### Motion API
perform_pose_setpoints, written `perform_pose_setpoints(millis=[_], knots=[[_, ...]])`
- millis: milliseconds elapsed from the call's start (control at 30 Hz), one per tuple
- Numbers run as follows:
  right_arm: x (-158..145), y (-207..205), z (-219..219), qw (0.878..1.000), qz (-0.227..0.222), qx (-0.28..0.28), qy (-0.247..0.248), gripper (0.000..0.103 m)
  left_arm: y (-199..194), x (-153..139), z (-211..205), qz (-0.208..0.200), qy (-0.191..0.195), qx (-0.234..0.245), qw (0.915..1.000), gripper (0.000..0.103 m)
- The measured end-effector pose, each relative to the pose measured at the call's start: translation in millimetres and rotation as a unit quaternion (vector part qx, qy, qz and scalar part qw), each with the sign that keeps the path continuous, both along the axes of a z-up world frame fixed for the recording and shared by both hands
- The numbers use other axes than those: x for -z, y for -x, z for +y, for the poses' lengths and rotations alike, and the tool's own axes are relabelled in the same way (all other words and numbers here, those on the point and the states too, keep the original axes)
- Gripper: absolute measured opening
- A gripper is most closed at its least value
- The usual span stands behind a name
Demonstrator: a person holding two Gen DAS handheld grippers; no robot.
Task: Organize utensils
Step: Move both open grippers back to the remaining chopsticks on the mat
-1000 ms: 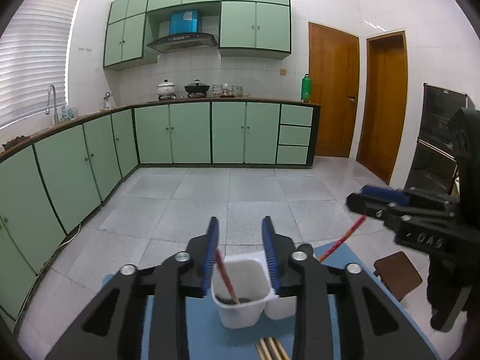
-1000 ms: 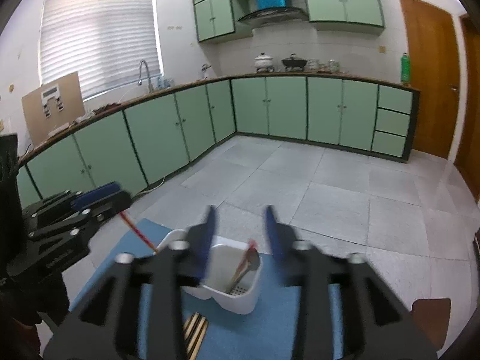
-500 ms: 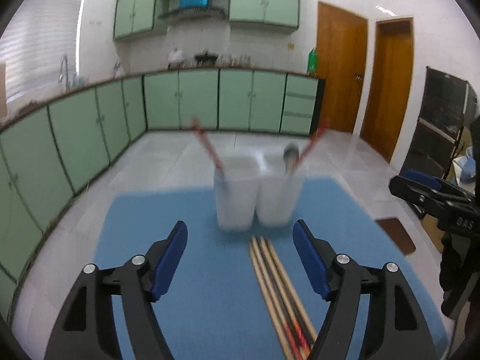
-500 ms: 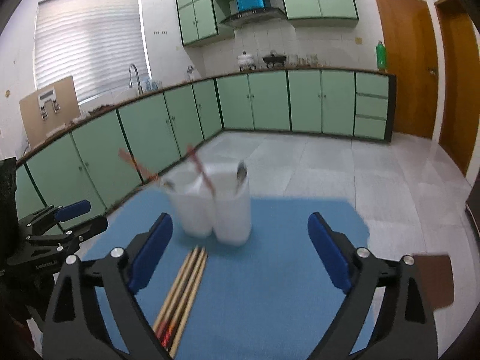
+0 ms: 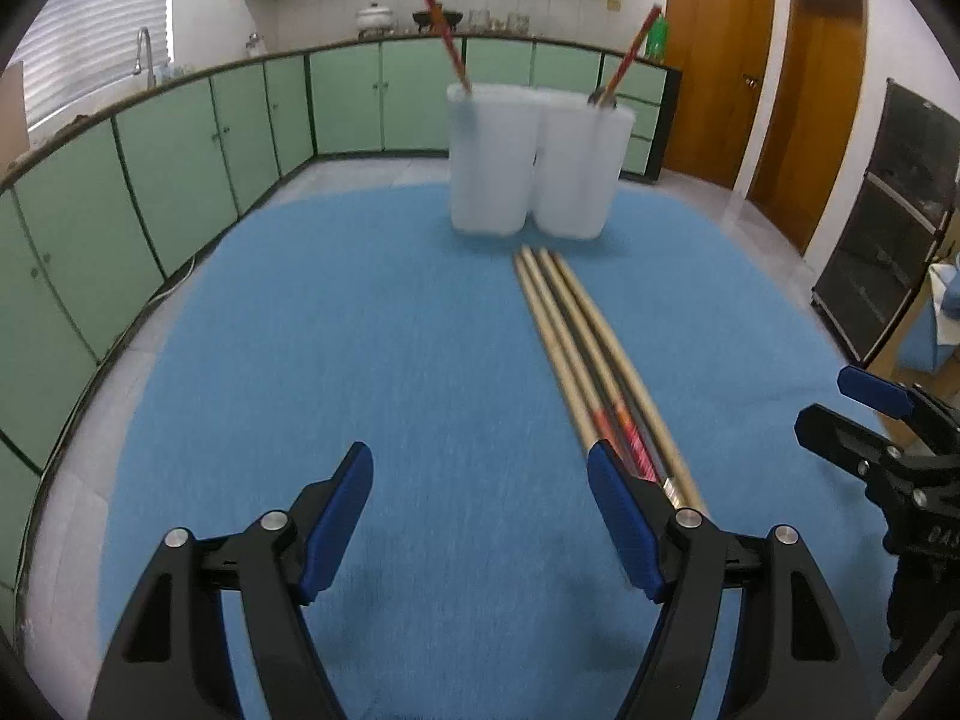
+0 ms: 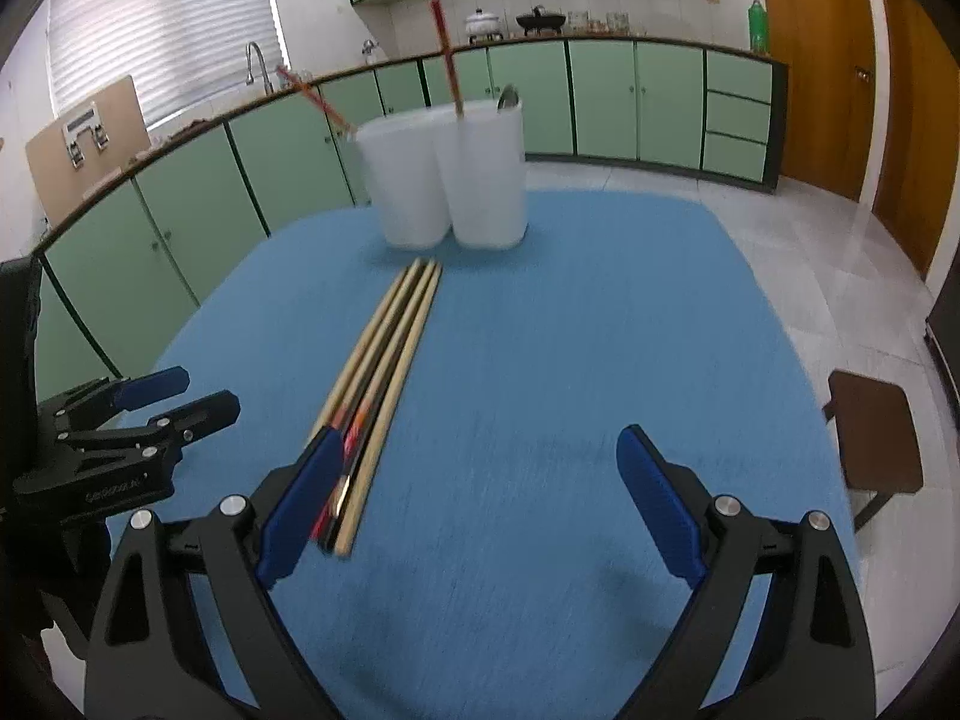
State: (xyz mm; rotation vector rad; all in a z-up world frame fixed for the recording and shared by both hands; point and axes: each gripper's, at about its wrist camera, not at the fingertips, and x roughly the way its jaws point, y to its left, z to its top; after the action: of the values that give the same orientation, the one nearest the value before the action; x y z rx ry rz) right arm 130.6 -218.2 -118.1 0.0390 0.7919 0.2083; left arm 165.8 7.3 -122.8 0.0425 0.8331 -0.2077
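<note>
4 chopsticks point(image 5: 576, 336) on the mat, 2 white holders point(image 5: 489, 162), 2 hand-held grippers point(image 5: 480, 519).

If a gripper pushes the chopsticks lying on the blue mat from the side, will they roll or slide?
The chopsticks look thin and round, so they would probably roll apart. The blue mat looks fuzzy, which may slow sliding. They look stiff and likely light.

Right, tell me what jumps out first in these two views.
A bundle of chopsticks lies lengthwise on the blue mat, pointing at the white two-compartment holder at the mat's far end, where red chopsticks and a spoon already stand. Both tools hang open and empty, the left tool and right tool flanking the bundle's near end.
</note>
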Motion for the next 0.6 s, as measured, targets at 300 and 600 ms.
perform_pose_setpoints(millis=[300,600], knots=[[24,18,29,0.999,0.032,-0.026,0.029,0.082,18,22,5,0.029,-0.013,-0.009,0.9995,0.073],[35,12,46,0.996,0.056,-0.037,0.059,0.069,26,25,13,0.031,-0.019,-0.014,0.9992,0.074]])
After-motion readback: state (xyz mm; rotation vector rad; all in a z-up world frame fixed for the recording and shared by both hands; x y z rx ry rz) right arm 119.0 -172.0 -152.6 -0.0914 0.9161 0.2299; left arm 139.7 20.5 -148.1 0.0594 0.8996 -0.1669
